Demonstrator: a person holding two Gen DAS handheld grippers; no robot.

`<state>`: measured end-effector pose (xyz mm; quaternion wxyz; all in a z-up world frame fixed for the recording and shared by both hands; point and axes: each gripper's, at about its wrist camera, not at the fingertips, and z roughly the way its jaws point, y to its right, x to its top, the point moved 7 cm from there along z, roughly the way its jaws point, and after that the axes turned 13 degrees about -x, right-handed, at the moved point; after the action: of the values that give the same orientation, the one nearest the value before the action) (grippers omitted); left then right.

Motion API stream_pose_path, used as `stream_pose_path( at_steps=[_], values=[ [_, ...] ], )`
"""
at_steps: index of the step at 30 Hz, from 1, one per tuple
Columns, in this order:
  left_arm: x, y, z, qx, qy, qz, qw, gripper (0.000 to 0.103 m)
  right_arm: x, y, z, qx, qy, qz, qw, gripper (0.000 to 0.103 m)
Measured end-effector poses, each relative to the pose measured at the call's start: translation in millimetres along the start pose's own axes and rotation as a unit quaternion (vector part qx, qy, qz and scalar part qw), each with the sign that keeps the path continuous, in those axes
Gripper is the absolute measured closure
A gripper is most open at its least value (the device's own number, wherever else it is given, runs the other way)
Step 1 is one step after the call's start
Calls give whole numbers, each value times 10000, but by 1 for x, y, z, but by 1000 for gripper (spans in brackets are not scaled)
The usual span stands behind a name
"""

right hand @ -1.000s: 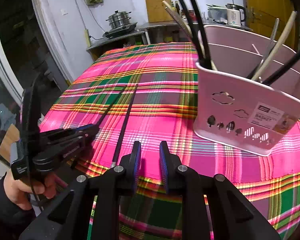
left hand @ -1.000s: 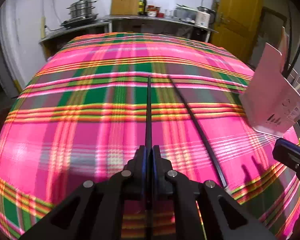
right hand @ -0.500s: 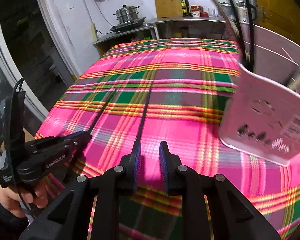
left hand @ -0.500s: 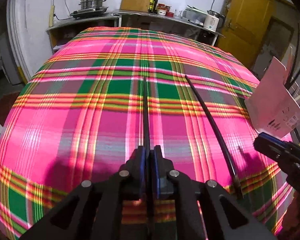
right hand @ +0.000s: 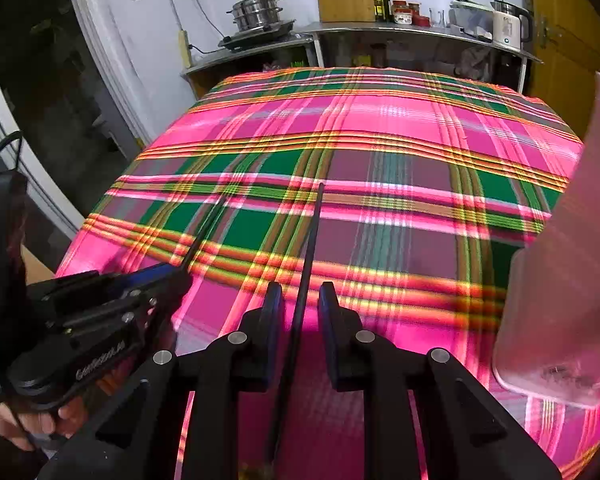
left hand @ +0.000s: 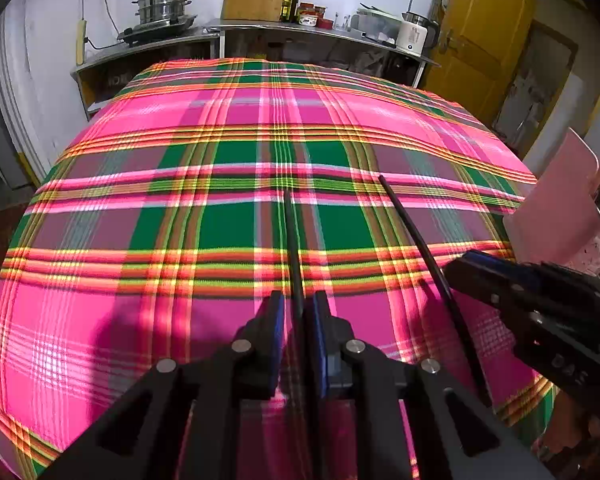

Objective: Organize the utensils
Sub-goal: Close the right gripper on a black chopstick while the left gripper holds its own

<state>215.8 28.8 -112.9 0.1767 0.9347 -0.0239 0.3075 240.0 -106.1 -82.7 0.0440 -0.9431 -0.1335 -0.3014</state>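
Two chopsticks, both aligned forward
Left gripper (left hand: 296, 316) clamps one chopstick (left hand: 291, 240); right gripper (right hand: 299, 312) — jaws apart — straddles the other chopstick (right hand: 312, 240).

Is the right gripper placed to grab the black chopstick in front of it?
Probably yes: the black chopstick runs between the open fingers of the right gripper; the pink basket and left gripper sit off to either side.

left hand-held gripper (right hand: 180, 276) – white "genrobot.ai" on its body, partly legible – no other txt readable.
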Motion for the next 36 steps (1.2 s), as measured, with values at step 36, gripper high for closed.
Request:
stream_pose_path(
  at_steps=[36],
  values=[
    [36,11,-48,-145,523,120,9985,97,31,-13,-28,-141,336,-221,9991,98]
  ],
)
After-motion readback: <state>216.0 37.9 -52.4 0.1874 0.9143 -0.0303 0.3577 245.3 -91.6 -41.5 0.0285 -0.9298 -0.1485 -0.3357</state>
